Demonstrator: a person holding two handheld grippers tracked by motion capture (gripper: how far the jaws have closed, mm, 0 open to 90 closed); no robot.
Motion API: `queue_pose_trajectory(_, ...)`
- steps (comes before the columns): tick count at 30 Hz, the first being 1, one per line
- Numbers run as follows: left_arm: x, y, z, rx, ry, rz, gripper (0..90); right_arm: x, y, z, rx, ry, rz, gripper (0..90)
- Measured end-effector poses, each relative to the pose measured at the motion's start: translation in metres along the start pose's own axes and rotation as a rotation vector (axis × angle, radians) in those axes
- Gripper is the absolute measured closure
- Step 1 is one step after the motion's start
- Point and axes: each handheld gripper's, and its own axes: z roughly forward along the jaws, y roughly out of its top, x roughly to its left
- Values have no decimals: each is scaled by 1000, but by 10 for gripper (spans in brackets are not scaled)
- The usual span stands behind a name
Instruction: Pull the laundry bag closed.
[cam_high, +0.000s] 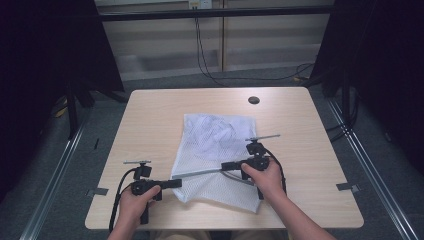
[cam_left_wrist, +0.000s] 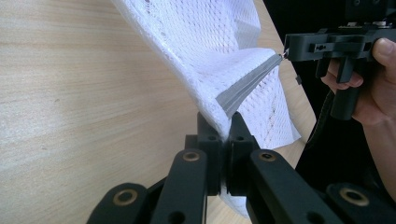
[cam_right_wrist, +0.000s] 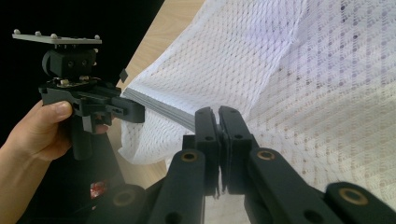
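A white mesh bag (cam_high: 215, 145) lies in the middle of the wooden table (cam_high: 150, 115), and a grey zipper (cam_high: 200, 173) runs along its near part. My left gripper (cam_high: 176, 182) is shut on the bag's near left corner, at the zipper's end (cam_left_wrist: 245, 86). My right gripper (cam_high: 226, 165) is shut on the zipper farther right, and the zipper is stretched taut between the two. In the left gripper view the jaws (cam_left_wrist: 227, 123) pinch the mesh (cam_left_wrist: 205, 46), with the right gripper (cam_left_wrist: 286, 52) beyond. In the right gripper view the jaws (cam_right_wrist: 218, 114) clamp the zipper (cam_right_wrist: 159, 106), with the left gripper (cam_right_wrist: 140, 112) at its far end.
A dark round hole (cam_high: 254, 100) sits near the table's far edge. Black cables (cam_high: 210, 70) trail over the floor behind the table, and dark curtains hang on both sides. Bare wood surrounds the bag on the left, right and far sides.
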Motion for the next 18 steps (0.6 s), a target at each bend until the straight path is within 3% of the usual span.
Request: queue_pose_trajectory(18,1,0,-1,1,2,-2,876,-4,-3,-6,-2,-4,4,870)
